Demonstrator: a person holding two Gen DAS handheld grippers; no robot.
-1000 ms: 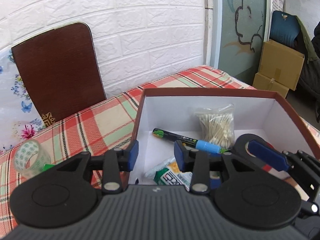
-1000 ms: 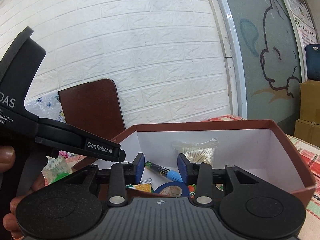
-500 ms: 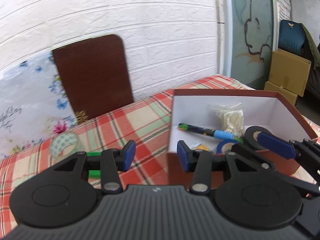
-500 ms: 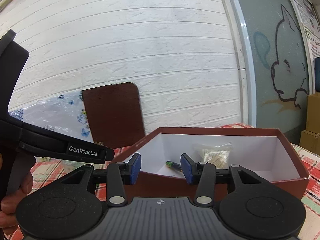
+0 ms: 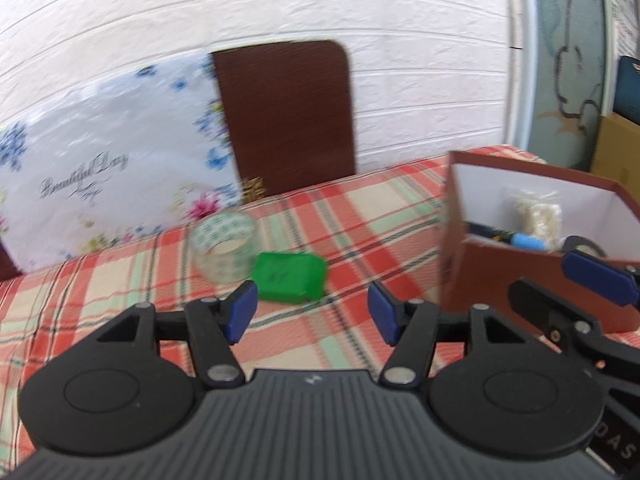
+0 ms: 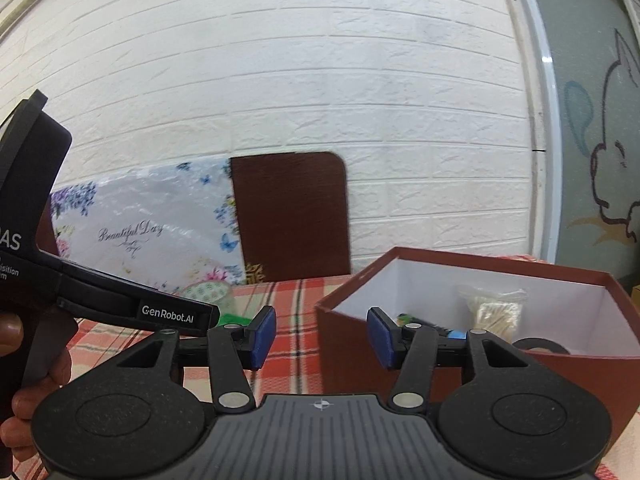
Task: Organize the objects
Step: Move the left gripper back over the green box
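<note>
- Left tongs (image 5: pixel 312 312): jaws opening, nothing between them; they point at the green block (image 5: pixel 291 277) on the plaid-covered desk (image 5: pixel 360 216).
- Clear tape roll (image 5: pixel 224 247) touches the block's left side, or seems to; view blurred.
- Right tongs (image 6: pixel 321 339): jaws opening, empty, at the near corner of the brown box (image 6: pixel 352 344).
- Box holds a cotton-swab bag (image 6: pixel 494 310), a marker (image 5: pixel 504 236), and a dark tape roll (image 6: pixel 540 346).
</note>
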